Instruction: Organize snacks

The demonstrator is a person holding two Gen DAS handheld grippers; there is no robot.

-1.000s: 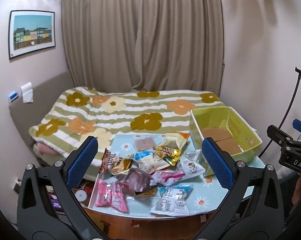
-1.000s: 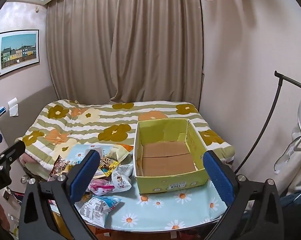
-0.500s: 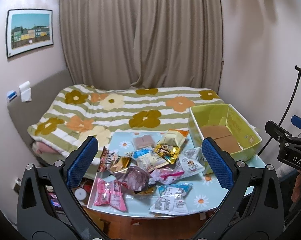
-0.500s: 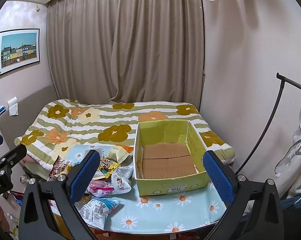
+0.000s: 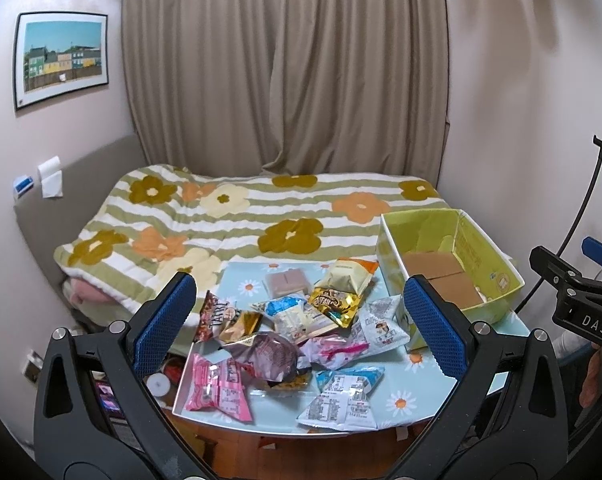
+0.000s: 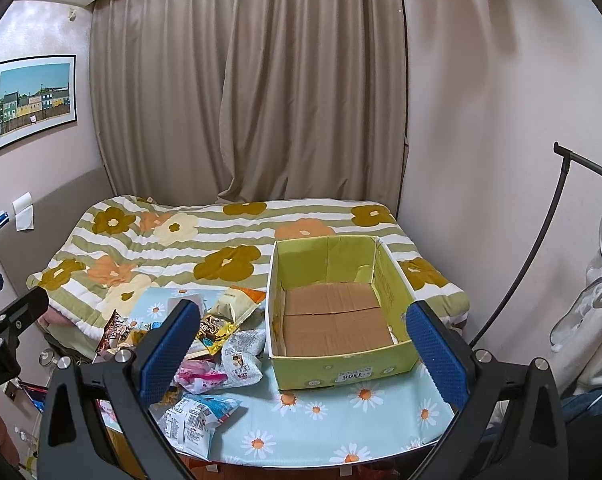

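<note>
White letters "DAS" stand on the black body of the right hand-held gripper (image 5: 581,312), seen at the right edge of the left wrist view. In the right wrist view, the black body of the left hand-held gripper (image 6: 5,344) at the left edge carries white lettering cut off by the frame; only something like "ot.AI" shows. A white sticker (image 6: 347,376) on the front wall of the yellow-green cardboard box (image 6: 341,372) reads "1308". The dark red-brown crinkled snack packet (image 5: 213,316) on the desk bears large pale letters that look like "TAIRE". The gold foil snack packet (image 5: 333,306) has curly brand lettering, too small to read. The white packets' printing and barcodes cannot be made out.
</note>
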